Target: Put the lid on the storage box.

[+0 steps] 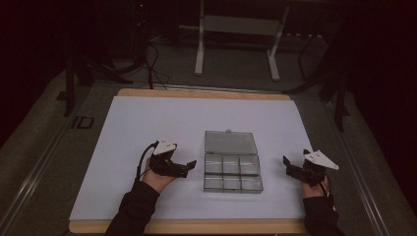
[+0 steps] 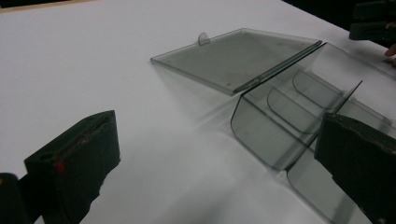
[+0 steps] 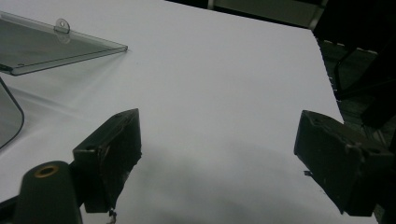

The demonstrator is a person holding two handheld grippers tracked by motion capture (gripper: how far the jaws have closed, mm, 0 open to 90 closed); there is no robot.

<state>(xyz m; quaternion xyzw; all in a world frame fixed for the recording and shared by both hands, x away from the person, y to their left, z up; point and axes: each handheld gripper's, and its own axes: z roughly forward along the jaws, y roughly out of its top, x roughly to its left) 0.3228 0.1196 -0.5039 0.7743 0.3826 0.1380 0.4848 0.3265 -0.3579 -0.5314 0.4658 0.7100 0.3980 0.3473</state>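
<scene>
Lying open mid-table on the white sheet (image 1: 147, 128), the clear plastic box (image 1: 232, 173) has its lid (image 1: 230, 142) folded flat away from the person. The left gripper (image 1: 189, 166) sits just beside it, jaws spread; the right gripper (image 1: 289, 167) waits farther off, jaws wide apart.

Plain white sheet (image 1: 147, 147) over a light tan wooden table (image 1: 196, 227), without any pattern. Smoky grey, see-through plastic box (image 1: 232, 169) with 6 compartments and a matching clear grey lid (image 1: 230, 142). Matte black left gripper (image 1: 189, 164) topped by a pale grey plate; 1 small red spot on a jaw in the left gripper view. Matte black right gripper (image 1: 287, 164), same pale grey plate, brass-coloured ring in the right gripper view. Black sleeves (image 1: 133, 211). Dark, dim grey floor (image 1: 236, 73) beyond, white frame legs (image 1: 199, 49).
</scene>
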